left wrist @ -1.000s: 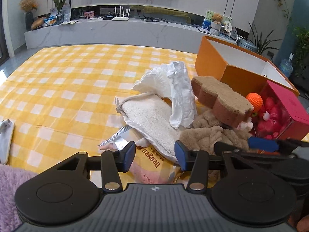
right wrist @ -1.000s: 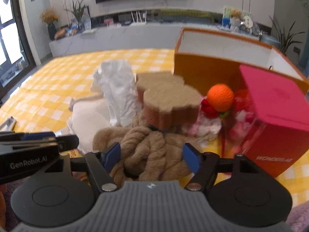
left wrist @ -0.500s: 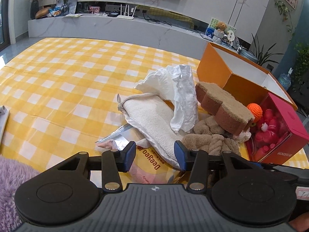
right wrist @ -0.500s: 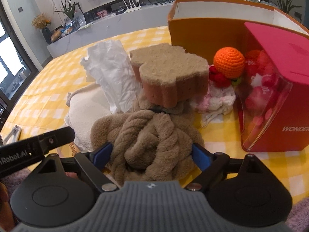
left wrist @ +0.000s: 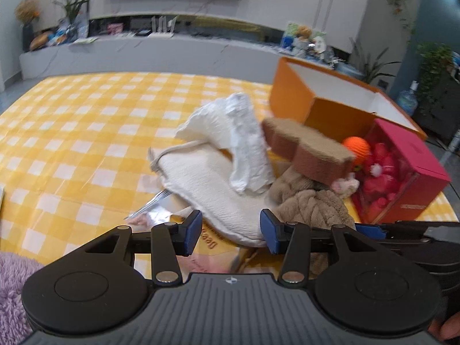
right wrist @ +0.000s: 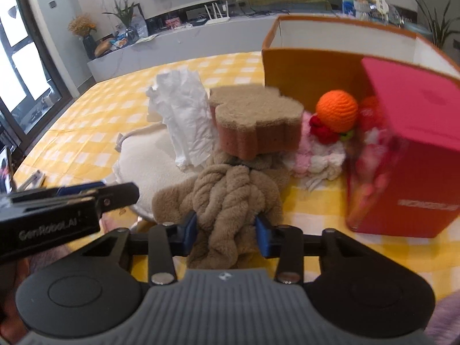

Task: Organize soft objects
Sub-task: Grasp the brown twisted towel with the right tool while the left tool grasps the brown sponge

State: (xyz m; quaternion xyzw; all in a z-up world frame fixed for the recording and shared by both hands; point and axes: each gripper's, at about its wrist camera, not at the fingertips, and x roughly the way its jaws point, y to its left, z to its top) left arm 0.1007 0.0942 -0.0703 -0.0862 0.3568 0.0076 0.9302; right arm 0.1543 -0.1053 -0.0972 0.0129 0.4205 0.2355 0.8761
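Our right gripper [right wrist: 226,231] had its jaws closing on the brown twisted plush [right wrist: 230,198]; the blue pads [right wrist: 189,228] stood against both flanks of its near end and pressed into the pile. Our left gripper [left wrist: 231,231] held its jaws at a middling gap with nothing clamped between them; beneath that gap lay the near end of the cream towel [left wrist: 207,184] and a pink printed packet [left wrist: 210,247].

The plush lay near the front edge of the yellow checked tablecloth [left wrist: 86,120]. Its long axis ran away from the right gripper toward the far edge of the cloth, and its ropelike twists ran the same way. Its far end passed under the tan sponge [right wrist: 256,126], which rested on the pile. We judged that lifting the plush could tip the sponge.

Outward from there, a crumpled white tissue [right wrist: 184,120] stood to the left of the sponge, and the cream towel lay flat with its long axis slanting toward the front edge. To the right lay a pink-and-white rag [right wrist: 319,158] and an orange knitted ball [right wrist: 337,110], touching the red box [right wrist: 414,143]. The orange box [right wrist: 302,69] stood open behind them, toward the far right corner.

We judged the task to be at an early stage: the soft things visible lay in one heap on the cloth. What the orange box contained could not be seen.
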